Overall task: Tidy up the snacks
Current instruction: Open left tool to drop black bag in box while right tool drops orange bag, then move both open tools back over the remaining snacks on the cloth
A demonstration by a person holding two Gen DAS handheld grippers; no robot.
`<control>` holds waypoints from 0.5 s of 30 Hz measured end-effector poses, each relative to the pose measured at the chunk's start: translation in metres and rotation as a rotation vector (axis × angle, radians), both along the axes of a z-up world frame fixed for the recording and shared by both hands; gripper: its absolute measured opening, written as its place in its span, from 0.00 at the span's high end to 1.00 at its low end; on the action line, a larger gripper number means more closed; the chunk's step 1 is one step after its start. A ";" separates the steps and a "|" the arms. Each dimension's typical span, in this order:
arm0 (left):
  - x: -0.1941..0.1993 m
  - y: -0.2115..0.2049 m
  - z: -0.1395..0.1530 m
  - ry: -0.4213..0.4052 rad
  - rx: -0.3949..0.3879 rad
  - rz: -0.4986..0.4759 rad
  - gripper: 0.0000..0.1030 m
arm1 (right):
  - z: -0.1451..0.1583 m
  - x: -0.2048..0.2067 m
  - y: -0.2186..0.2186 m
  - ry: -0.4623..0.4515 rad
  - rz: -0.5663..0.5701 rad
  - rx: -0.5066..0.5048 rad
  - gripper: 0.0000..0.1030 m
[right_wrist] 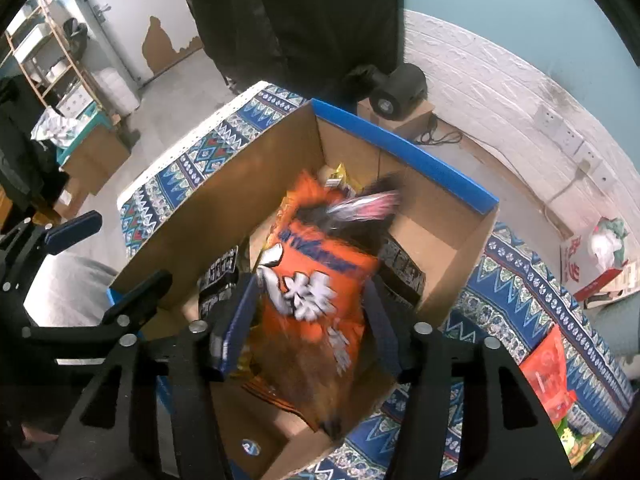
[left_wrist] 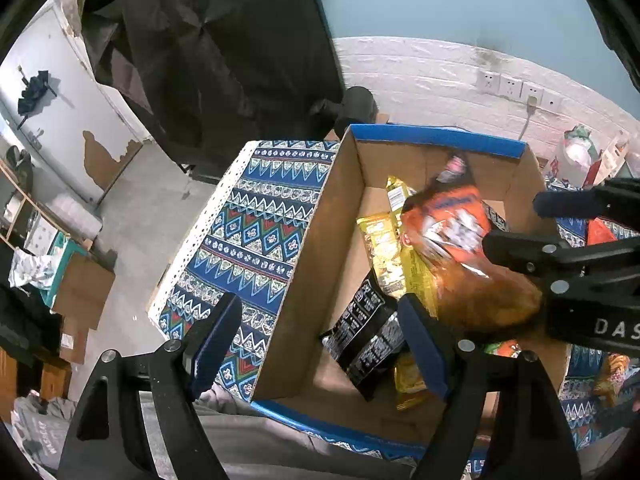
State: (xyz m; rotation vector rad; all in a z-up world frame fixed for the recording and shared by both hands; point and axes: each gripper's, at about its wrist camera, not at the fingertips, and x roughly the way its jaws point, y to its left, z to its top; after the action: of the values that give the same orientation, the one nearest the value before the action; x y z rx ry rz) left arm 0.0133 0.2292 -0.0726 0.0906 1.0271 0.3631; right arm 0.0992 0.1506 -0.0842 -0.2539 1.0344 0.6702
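The right gripper (right_wrist: pixel 308 320), jaws wide, drops an orange snack bag (right_wrist: pixel 316 280) into the cardboard box (right_wrist: pixel 224 204). The left gripper (left_wrist: pixel 320 340) hovers wide-jawed; next, probably another packet off the counter (right_wrist: pixel 516 276).

the orange snack bag (right_wrist: pixel 316 300) is smeared by motion blur, so its print is unreadable. it hides most of the yellow packets (left_wrist: pixel 384 248) and black packets (left_wrist: pixel 364 340) beneath. the red packet (right_wrist: pixel 548 376) on the patterned cloth (right_wrist: pixel 520 292) is cut by the fisheye rim.
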 end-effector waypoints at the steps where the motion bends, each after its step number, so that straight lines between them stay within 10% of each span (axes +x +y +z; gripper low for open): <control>1: 0.000 -0.001 0.001 0.001 0.000 0.000 0.21 | 0.002 0.000 -0.001 -0.008 -0.005 0.000 0.30; 15: 0.004 -0.043 0.016 -0.029 -0.040 -0.099 0.21 | 0.024 -0.007 -0.062 -0.061 -0.105 -0.027 0.23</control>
State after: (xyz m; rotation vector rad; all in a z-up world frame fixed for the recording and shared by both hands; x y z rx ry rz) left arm 0.0176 0.1861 -0.0569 0.0997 0.9970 0.2527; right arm 0.0918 0.0883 -0.0604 -0.2403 0.9916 0.5509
